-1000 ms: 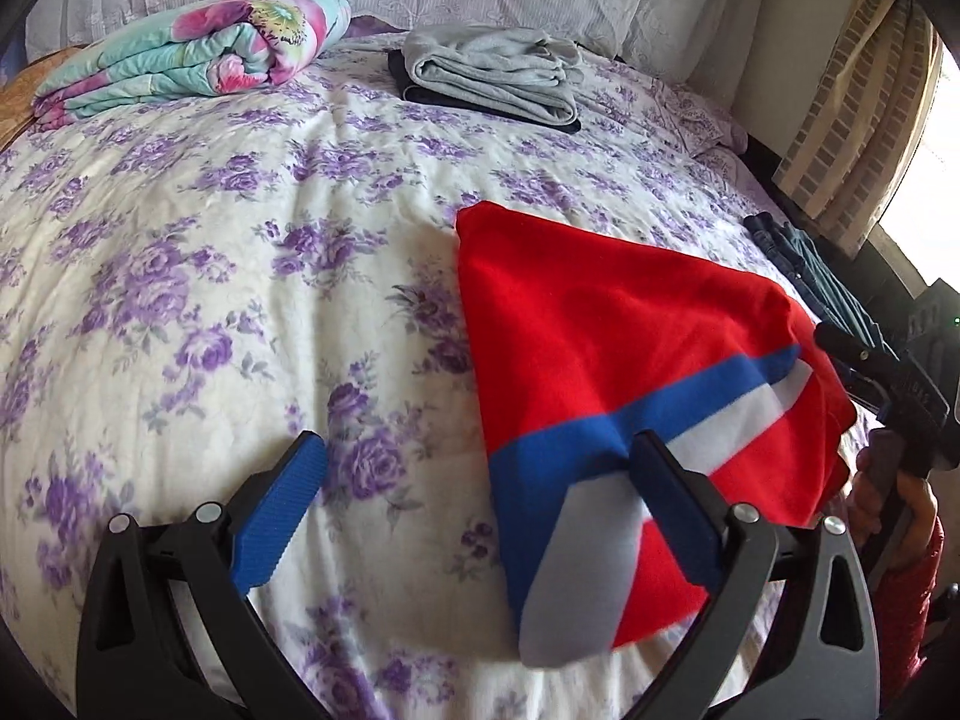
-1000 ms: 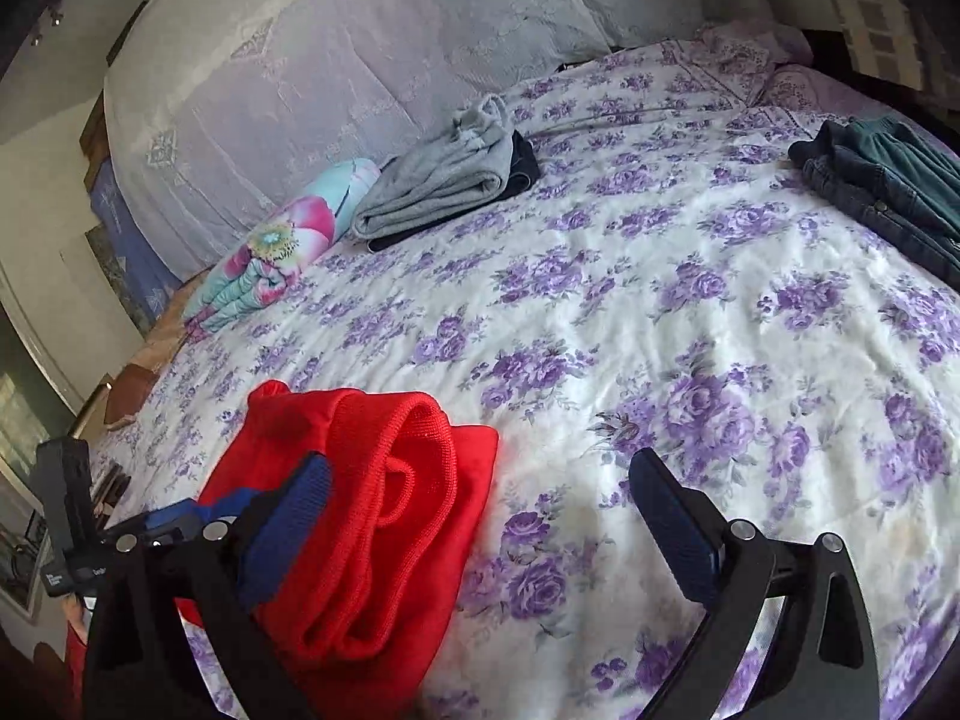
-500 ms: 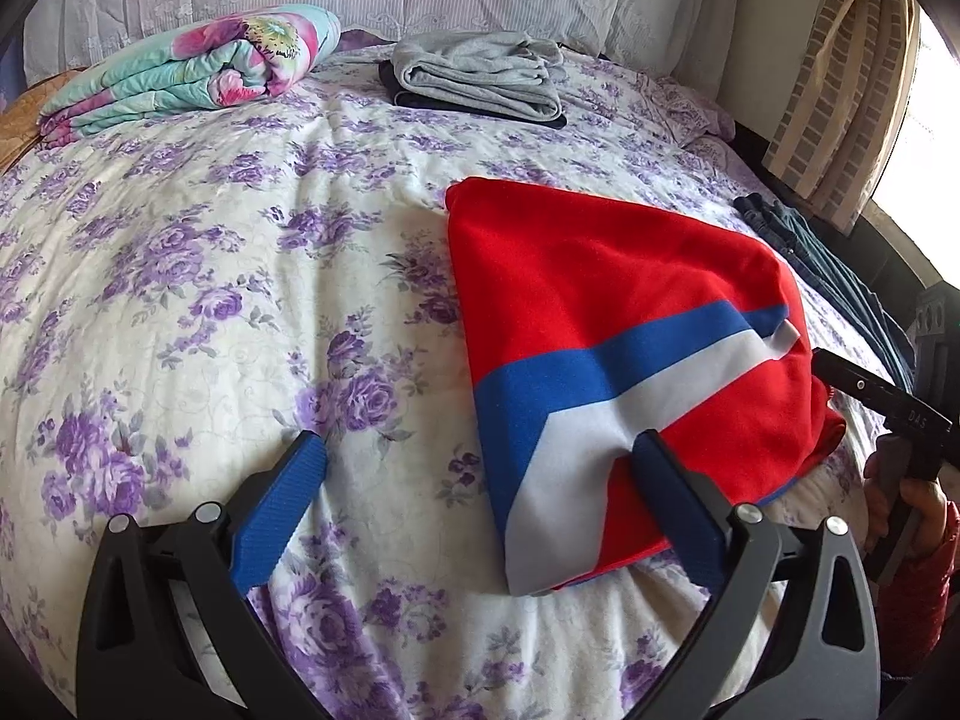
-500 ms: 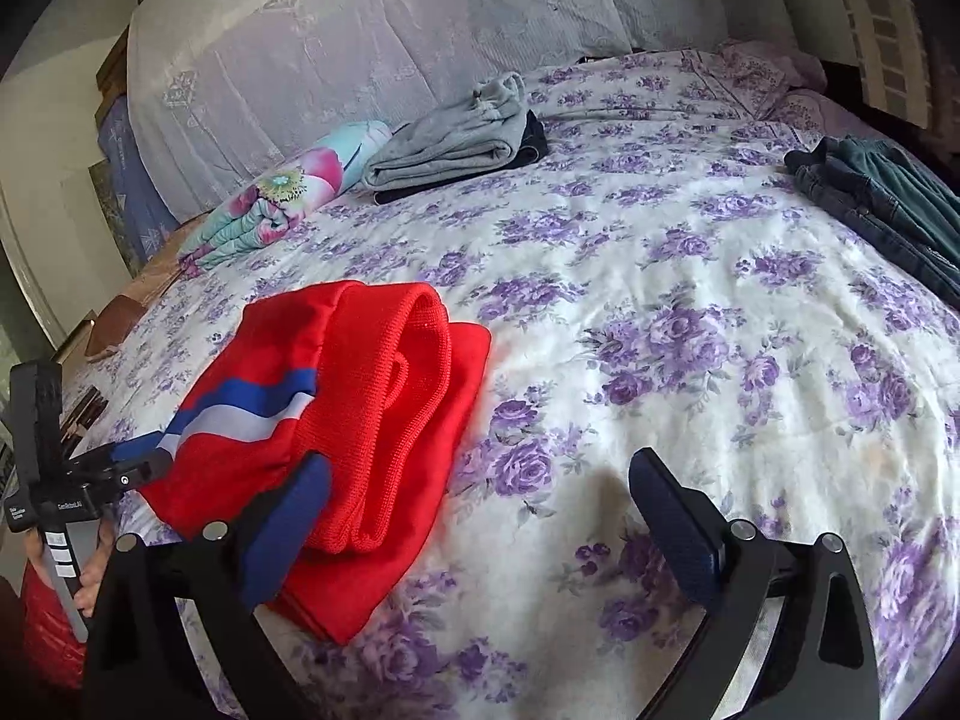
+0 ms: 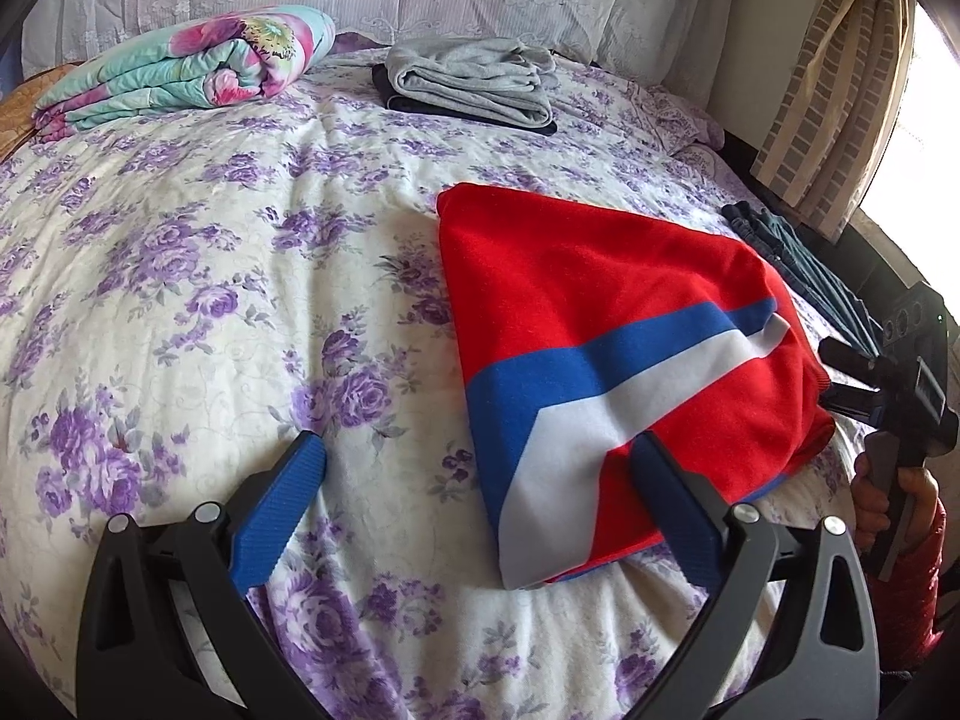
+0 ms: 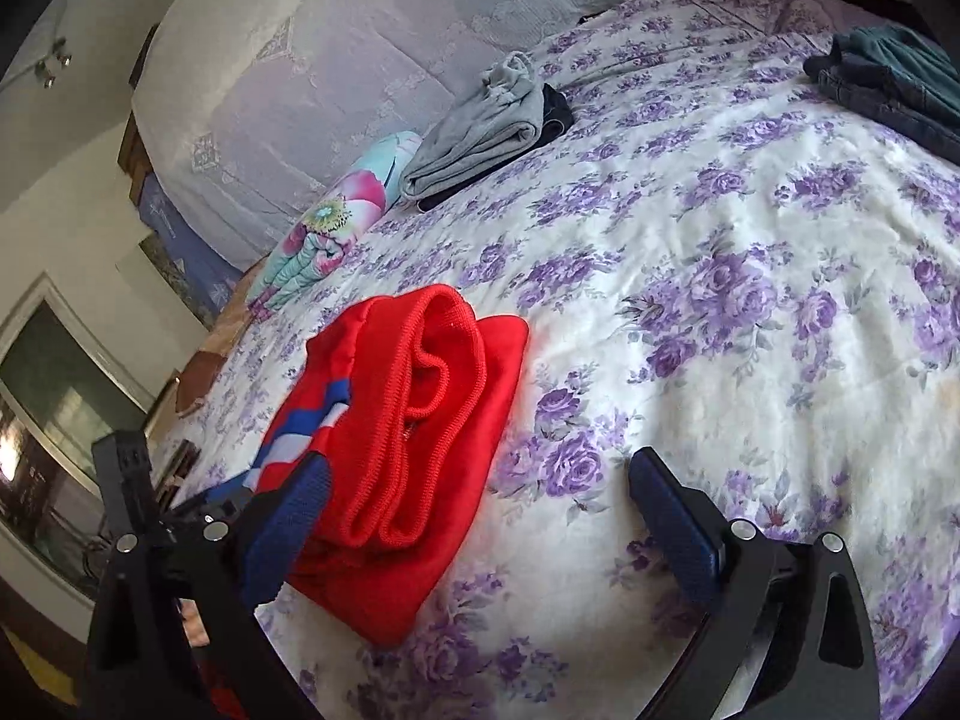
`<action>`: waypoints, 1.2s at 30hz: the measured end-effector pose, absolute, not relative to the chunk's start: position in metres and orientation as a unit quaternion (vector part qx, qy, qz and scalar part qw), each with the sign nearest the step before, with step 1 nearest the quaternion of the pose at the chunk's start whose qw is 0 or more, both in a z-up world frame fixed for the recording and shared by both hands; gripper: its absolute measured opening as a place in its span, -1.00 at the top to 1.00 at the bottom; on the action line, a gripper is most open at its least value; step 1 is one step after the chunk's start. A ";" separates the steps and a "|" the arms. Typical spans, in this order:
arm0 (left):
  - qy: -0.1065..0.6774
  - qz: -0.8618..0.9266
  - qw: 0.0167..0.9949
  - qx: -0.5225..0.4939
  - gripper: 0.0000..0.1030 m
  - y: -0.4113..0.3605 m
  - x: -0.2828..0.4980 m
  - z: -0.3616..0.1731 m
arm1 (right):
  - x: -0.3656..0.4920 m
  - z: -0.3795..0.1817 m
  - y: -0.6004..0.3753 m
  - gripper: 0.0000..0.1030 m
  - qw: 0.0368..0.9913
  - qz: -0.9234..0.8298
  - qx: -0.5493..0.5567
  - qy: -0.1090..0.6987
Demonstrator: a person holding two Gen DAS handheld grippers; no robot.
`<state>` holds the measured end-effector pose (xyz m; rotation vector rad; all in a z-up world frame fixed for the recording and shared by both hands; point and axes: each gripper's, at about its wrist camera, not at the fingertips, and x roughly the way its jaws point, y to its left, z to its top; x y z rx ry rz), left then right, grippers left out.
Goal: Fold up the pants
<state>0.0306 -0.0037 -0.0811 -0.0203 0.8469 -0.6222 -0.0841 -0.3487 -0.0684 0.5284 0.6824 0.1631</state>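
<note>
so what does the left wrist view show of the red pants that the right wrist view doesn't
Only the left wrist view shows the folded red pants' flat top face with the full blue and white stripe, plus the striped curtain. Only the right wrist view shows their ribbed, layered open end and a framed pane off the bed. Both show the purple-flowered bedspread, the folded grey garment and both grippers open.

Two low wrist views across the bed point(image 5: 180, 252), both sharing the folded red pants point(image 5: 600, 300).
</note>
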 end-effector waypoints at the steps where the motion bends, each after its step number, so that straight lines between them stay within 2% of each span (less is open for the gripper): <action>1: 0.405 -0.291 0.866 -0.007 -0.92 -0.005 0.031 -0.081 | -0.083 -0.068 -0.347 -0.93 0.907 0.076 0.251 0.329; 12: 0.408 -0.256 0.876 -0.008 -0.92 -0.012 0.031 -0.079 | -0.043 -0.059 -0.348 -0.93 0.881 0.092 0.305 0.349; 19: 0.402 -0.250 0.881 -0.005 -0.92 -0.013 0.027 -0.080 | -0.049 -0.058 -0.332 -0.93 0.907 0.046 0.250 0.337; 21: 0.401 -0.250 0.881 -0.006 -0.92 -0.012 0.027 -0.080 | -0.061 -0.047 -0.329 -0.93 0.921 0.014 0.236 0.311; 24: 0.400 -0.249 0.882 -0.006 -0.92 -0.011 0.026 -0.080 | -0.079 -0.026 -0.306 -0.93 0.945 0.013 0.174 0.277; 26: 0.400 -0.250 0.882 -0.006 -0.92 -0.011 0.026 -0.081 | -0.080 -0.021 -0.286 -0.93 0.953 0.010 0.117 0.281; 30: 0.399 -0.248 0.883 -0.005 -0.92 -0.011 0.025 -0.081 | -0.058 -0.050 -0.250 -0.93 0.933 -0.007 -0.006 0.359; 36: 0.398 -0.246 0.884 -0.004 -0.92 -0.011 0.025 -0.081 | -0.058 -0.054 -0.275 -0.93 0.925 0.021 0.078 0.370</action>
